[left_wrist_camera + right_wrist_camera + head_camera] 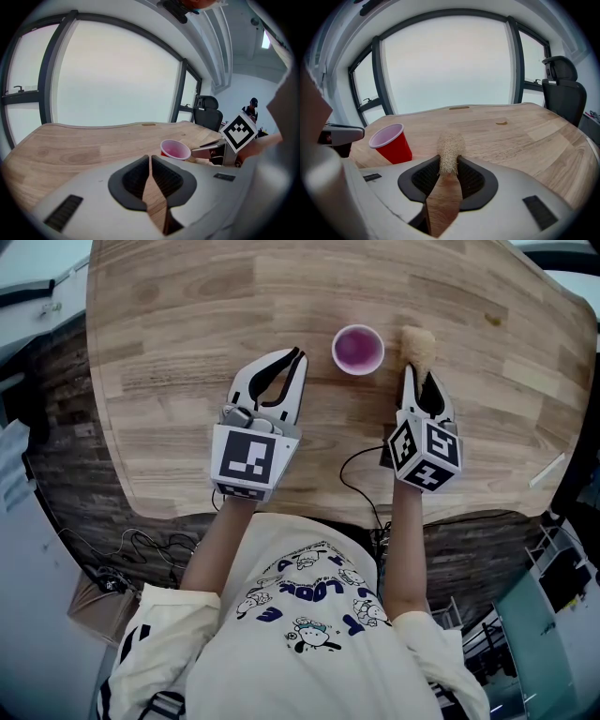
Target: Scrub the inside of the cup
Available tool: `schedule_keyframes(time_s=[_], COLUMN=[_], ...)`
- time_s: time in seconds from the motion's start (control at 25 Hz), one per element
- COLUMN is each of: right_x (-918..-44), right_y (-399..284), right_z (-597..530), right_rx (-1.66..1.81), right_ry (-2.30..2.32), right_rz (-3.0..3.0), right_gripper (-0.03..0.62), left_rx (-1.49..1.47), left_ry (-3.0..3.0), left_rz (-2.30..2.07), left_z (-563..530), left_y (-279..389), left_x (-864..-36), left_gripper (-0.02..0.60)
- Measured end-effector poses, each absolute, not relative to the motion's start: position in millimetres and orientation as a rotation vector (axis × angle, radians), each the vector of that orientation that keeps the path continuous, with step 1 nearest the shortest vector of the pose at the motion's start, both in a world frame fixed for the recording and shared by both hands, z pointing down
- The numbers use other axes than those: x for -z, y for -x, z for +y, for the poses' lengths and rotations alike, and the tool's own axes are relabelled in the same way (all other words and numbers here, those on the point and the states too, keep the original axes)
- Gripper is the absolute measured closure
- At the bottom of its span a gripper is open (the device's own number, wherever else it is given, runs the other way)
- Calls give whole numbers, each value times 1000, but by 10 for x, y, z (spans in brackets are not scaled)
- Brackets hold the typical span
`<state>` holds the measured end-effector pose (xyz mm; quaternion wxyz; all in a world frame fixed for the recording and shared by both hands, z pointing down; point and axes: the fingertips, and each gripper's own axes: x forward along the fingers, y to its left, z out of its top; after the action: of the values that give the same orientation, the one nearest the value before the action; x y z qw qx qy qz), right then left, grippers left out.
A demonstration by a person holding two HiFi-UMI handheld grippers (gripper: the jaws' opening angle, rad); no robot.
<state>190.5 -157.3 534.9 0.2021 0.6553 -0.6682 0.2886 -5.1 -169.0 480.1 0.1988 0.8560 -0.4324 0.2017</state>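
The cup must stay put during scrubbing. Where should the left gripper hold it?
Grip the cup across its red side wall, below the rim, coming level from the left gripper's side. It stands upright with its mouth up, and that leaves the mouth free for the scrubber in the right gripper.

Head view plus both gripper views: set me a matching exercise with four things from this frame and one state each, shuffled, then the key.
Things:
1. cup
2. loofah scrubber
3. left gripper
4. right gripper

States:
A. jaws together, nothing between them
B. upright on the table, red outside, open end up
C. pinched at one end, the rest sticking out forward
D. jaws closed on a thing

Pairs: 1-B, 2-C, 3-A, 4-D
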Motion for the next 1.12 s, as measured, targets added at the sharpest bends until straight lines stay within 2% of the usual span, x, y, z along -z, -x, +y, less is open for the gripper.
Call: schedule_keyframes(time_s=[0.24, 0.32, 0.4, 0.56, 0.92, 1.12], right_x=[-5214, -5184, -5161, -5169, -5146, -5128], right_y=[-1950, -1948, -1934, -1911, -1971, -2002], right_z=[-1596, -1607, -1618, -1609, -1600, -1598], right_rx=[-783, -781, -783, -776, -771, -773], right_ry=[-1885, -1895, -1898, -1880, -1892, -1904], right_rz=[-1874, -1881, -1890, -1900, -1900, -1901], right_gripper=[496, 496, 496, 496, 496, 496], left_rx=[-603, -623, -638, -681, -833, -823], left_ry=[-2407, -2413, -2422, -2462, -2528, -2548], left_rz=[-1198, -1183, -1168, -1133, -927, -859], left_z=[-1684, -1676, -1673, -1663, -1497, -1481], left_y=[41, 24, 2, -46, -288, -502], left_x=[-4843, -4874, -4898, -4946, -5217, -5264], left_gripper=[545, 506, 500, 449, 241, 212])
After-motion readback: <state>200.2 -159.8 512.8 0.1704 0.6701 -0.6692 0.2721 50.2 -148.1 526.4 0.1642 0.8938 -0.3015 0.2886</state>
